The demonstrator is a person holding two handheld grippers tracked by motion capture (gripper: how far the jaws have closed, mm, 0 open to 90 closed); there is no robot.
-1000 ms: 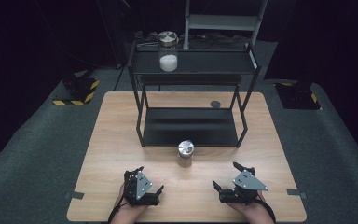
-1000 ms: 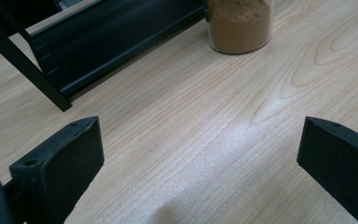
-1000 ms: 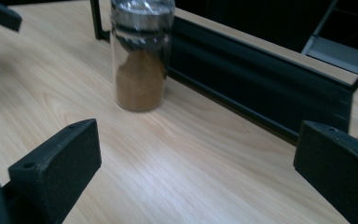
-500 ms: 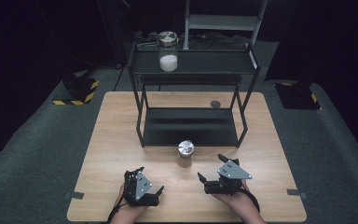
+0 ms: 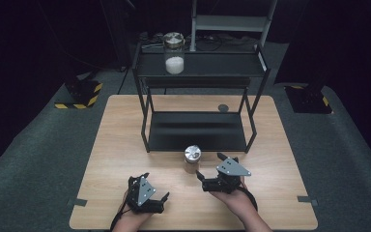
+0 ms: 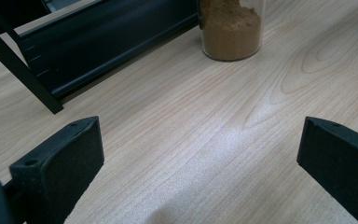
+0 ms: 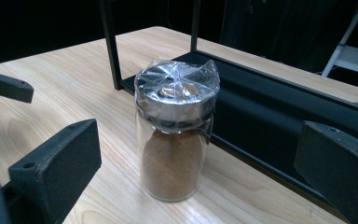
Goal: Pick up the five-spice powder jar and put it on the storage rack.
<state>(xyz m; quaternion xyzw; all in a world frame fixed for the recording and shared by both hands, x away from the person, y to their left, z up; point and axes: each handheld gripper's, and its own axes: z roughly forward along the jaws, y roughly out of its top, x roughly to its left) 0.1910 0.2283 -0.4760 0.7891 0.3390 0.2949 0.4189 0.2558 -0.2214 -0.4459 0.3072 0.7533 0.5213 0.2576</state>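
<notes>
Spice jar (image 7: 175, 140) upright, lid uppermost, between spread fingers (image 7: 56, 163) of right gripper (image 5: 216, 170); left gripper (image 5: 155, 188) fingers likewise apart

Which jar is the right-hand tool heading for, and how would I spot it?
Find the black two-tier metal rack standing on the light wooden table. Just in front of its lower shelf stands a small clear glass jar of brown powder, between the open jaws of the right gripper. The other jar, on the top shelf, holds white powder.

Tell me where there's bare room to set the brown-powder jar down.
Bare wood lies left of the rack out to the table edge, and right of it too. The lower shelf is free. It is crowded between the jar and the right gripper.
</notes>
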